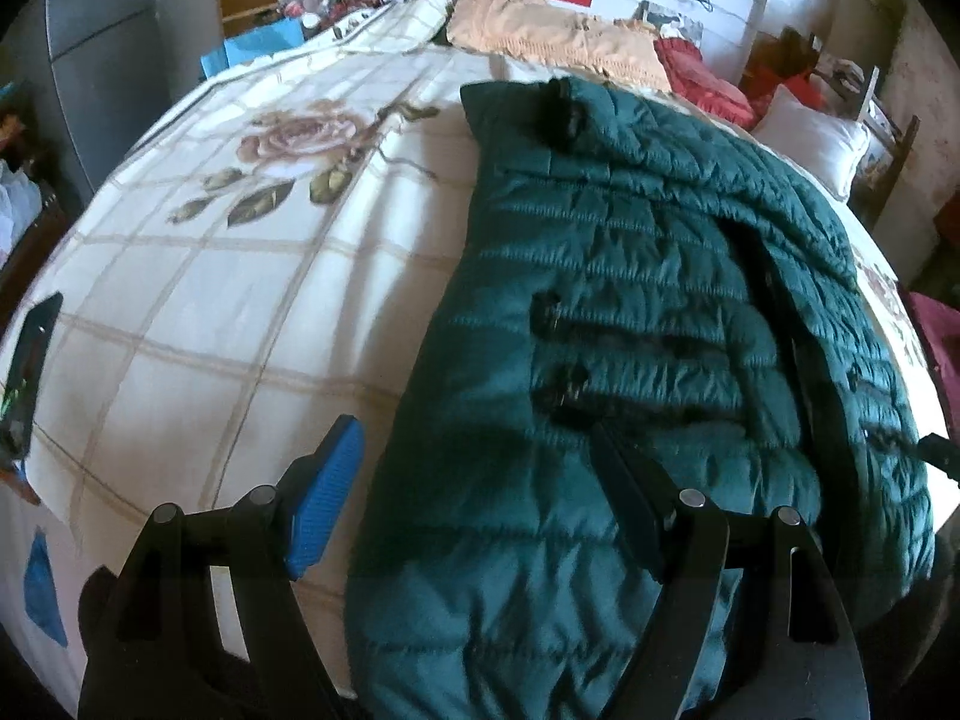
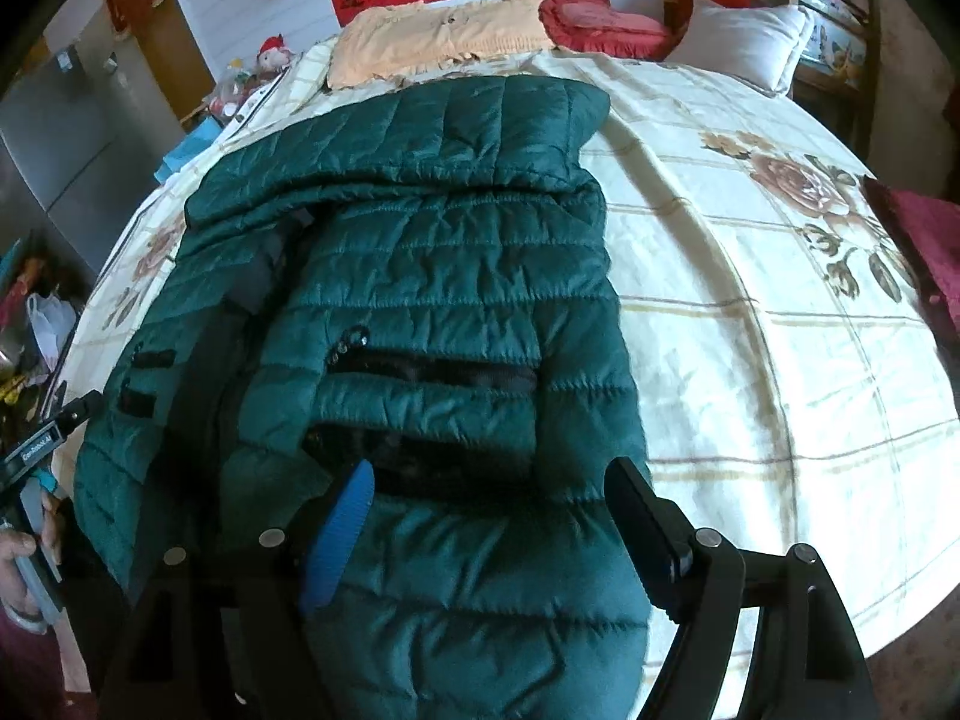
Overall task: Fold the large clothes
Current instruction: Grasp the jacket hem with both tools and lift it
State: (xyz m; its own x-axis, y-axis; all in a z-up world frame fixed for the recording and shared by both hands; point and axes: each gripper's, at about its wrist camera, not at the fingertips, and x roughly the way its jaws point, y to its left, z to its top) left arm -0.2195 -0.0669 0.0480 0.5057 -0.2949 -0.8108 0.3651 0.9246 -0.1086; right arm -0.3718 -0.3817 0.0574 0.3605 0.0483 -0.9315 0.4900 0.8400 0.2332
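A dark green quilted puffer jacket (image 1: 648, 312) lies lengthwise on the bed, folded in on itself, its near end hanging toward me. It also shows in the right wrist view (image 2: 432, 276). My left gripper (image 1: 474, 492) is open, jaws wide apart, over the jacket's near left edge and holding nothing. My right gripper (image 2: 492, 516) is open too, jaws spread above the jacket's near end by a zipped pocket (image 2: 432, 369). The left tool and the hand on it show at the left edge of the right wrist view (image 2: 36, 468).
The bed has a cream checked cover with rose prints (image 1: 240, 276). At its head lie a peach blanket (image 2: 432, 36), a red heart cushion (image 2: 594, 21) and a white pillow (image 2: 744, 42). A phone (image 1: 30, 366) lies on the bed's left edge. Clutter stands left of the bed.
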